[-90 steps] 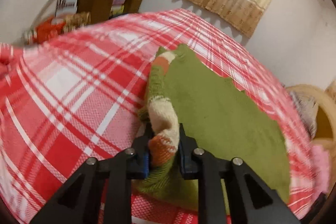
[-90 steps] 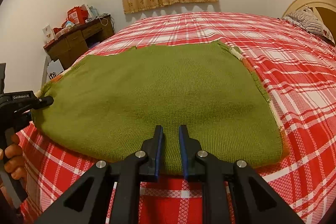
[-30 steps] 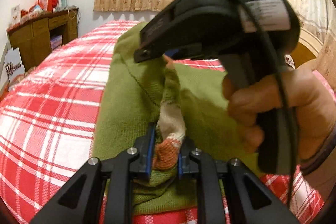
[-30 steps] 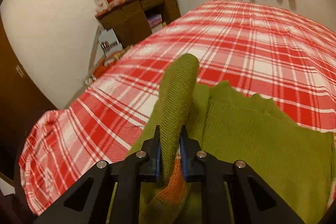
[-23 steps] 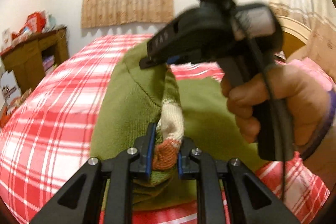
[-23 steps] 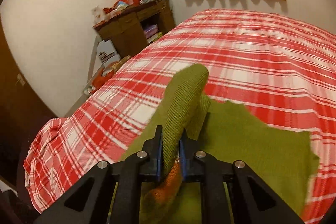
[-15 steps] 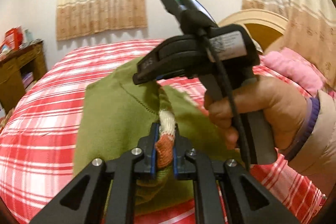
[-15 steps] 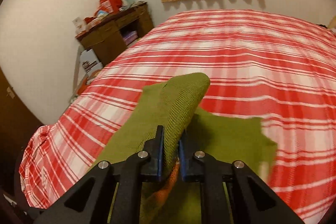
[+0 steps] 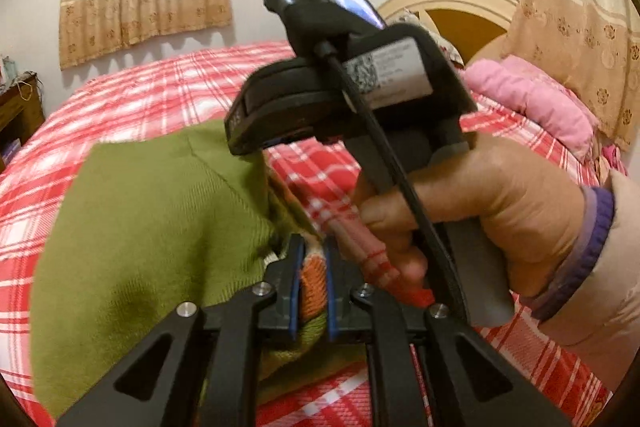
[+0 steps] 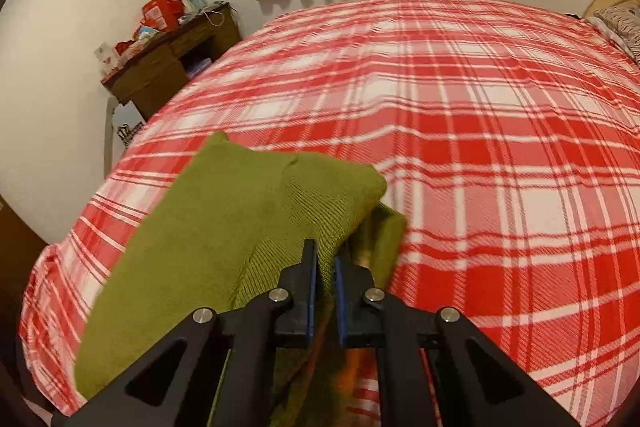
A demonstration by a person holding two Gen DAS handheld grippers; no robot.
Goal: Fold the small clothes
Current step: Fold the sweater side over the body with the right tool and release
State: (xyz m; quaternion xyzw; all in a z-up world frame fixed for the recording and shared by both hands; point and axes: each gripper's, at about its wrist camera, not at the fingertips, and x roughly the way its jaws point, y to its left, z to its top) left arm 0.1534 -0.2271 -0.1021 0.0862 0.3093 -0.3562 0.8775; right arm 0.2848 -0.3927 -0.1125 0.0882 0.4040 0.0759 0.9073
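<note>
Only blurred label [image 9: 390, 73] print; both claws pinch green sweater [image 10: 240, 219].

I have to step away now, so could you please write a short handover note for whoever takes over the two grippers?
Left gripper: shut on the green sweater's orange and cream striped edge.
Right gripper: shut on a green fold of the same sweater, held in the right hand close beside the left gripper.
The sweater is doubled over on the red plaid bed cover, its held edges gathered together and raised.
Done: first fold brought across.
Left: lay the held edges down, release, smooth, and probably fold once more.
</note>
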